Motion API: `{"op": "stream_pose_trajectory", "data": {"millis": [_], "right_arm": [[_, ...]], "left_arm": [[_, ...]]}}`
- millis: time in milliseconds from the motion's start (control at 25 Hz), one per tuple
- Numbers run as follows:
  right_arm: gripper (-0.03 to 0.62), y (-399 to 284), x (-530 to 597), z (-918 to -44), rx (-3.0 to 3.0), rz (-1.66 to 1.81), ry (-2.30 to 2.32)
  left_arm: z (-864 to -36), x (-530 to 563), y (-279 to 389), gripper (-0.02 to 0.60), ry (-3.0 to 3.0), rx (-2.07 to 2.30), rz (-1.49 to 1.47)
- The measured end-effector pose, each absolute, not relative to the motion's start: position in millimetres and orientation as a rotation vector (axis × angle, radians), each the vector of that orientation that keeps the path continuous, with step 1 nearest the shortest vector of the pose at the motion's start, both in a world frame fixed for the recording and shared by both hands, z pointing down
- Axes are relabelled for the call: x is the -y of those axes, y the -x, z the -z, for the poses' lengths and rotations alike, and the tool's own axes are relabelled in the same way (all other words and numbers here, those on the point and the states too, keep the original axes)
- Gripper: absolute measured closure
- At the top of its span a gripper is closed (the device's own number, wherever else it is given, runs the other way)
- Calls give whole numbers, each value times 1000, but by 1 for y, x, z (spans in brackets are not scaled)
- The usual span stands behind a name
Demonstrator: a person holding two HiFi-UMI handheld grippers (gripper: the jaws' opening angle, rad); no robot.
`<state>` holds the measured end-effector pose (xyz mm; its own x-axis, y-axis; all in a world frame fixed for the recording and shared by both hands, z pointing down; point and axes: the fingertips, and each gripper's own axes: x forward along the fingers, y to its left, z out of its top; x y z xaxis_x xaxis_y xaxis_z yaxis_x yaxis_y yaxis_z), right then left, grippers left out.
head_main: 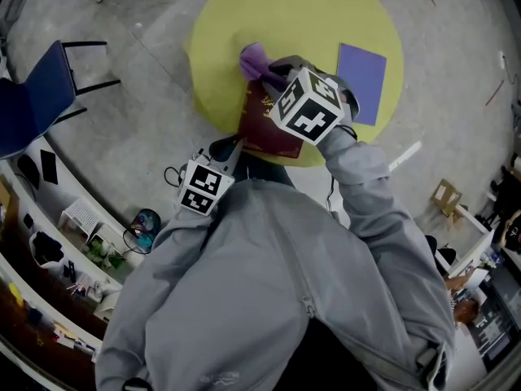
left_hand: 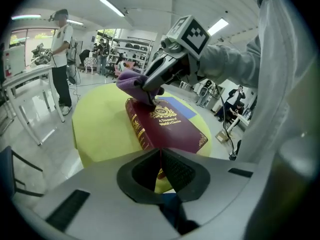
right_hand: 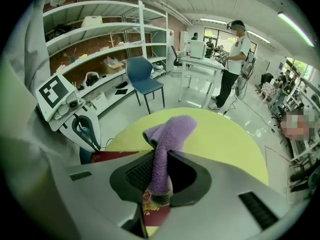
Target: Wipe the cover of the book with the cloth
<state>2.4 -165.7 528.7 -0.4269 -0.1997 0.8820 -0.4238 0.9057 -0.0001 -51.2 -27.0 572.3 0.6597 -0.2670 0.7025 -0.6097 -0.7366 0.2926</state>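
Fingers (right_hand: 136,173), right gripper (right_hand: 160,176): pinch fuzzy purple cloth (right_hand: 172,129) | left gripper (left_hand: 160,160): closed | book (left_hand: 172,129): maroon

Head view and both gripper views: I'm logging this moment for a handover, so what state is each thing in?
book: closed, lying flat on the yellow table.
cloth: bunched, pinched in the right gripper, resting on the book's far end.
right gripper: shut on the cloth.
left gripper: jaws together, tips at the book's near edge.
blue sheet: flat on the table, apart from the book.
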Motion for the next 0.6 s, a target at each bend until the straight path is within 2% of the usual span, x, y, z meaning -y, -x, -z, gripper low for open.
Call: {"op": "stream_pose_trajectory", "data": {"millis": [600], "right_arm": [[514,-7,156,-557,1891,-276,-393]], "left_arm": [[-578,21,50,563,-2325,705,-961]]}}
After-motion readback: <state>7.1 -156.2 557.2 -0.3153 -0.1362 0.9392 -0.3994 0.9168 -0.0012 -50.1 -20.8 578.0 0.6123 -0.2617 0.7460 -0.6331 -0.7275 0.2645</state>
